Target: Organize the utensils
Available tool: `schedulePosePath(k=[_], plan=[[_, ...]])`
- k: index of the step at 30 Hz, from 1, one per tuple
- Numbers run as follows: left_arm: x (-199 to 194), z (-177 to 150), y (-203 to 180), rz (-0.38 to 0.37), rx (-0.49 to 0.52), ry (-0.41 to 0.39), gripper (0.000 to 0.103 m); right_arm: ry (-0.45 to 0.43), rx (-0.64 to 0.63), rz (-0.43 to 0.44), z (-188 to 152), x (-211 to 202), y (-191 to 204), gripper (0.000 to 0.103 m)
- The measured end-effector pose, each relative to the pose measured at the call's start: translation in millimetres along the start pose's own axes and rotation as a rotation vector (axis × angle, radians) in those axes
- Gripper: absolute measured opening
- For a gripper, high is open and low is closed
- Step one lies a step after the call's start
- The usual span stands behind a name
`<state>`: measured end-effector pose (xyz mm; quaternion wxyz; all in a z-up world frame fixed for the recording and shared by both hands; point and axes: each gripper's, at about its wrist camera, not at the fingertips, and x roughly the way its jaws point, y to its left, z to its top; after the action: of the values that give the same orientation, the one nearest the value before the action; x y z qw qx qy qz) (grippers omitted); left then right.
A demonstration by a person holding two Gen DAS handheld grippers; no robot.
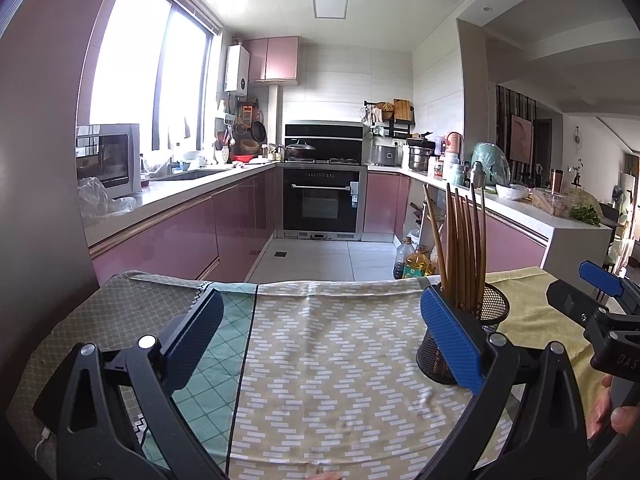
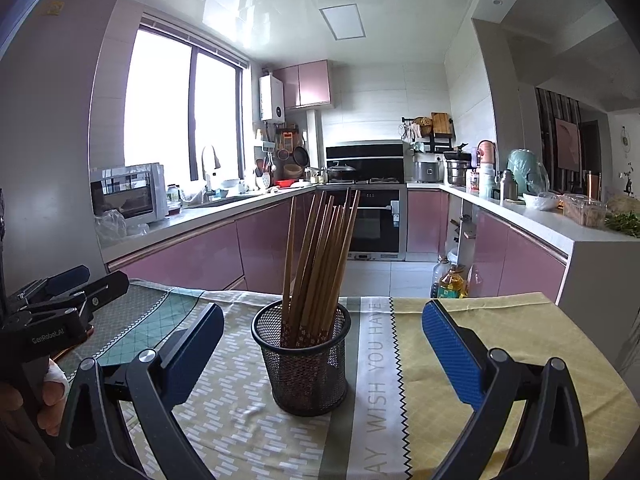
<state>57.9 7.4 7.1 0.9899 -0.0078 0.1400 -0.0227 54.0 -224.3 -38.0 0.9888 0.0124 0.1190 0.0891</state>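
A black mesh holder [image 2: 304, 364] stands upright on the cloth-covered table, with several brown wooden chopsticks [image 2: 320, 256] standing in it. In the left wrist view the holder [image 1: 494, 312] and chopsticks [image 1: 464, 248] show partly behind my left gripper's right finger. My left gripper [image 1: 320, 340] is open and empty, to the left of the holder. My right gripper [image 2: 320, 344] is open and empty, its jaws wide on either side of the holder without touching it. Each gripper shows at the edge of the other's view: the right one [image 1: 600, 296] and the left one [image 2: 60, 292].
The table wears a patterned cloth [image 1: 332, 360] with a yellow section [image 2: 500, 344] on the right. Beyond the far table edge lie the kitchen floor, pink cabinets [image 2: 192, 260], an oven [image 1: 324, 200] and oil bottles [image 2: 452, 280] on the floor.
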Motion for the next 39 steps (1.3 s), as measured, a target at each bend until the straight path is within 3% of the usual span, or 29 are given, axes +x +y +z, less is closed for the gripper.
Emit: schedulePosePath(k=[39], plan=[[-18,1,7,0.015,0.002,-0.025,0.097,-0.012,0.011,0.011,1,-10,4,0.096]])
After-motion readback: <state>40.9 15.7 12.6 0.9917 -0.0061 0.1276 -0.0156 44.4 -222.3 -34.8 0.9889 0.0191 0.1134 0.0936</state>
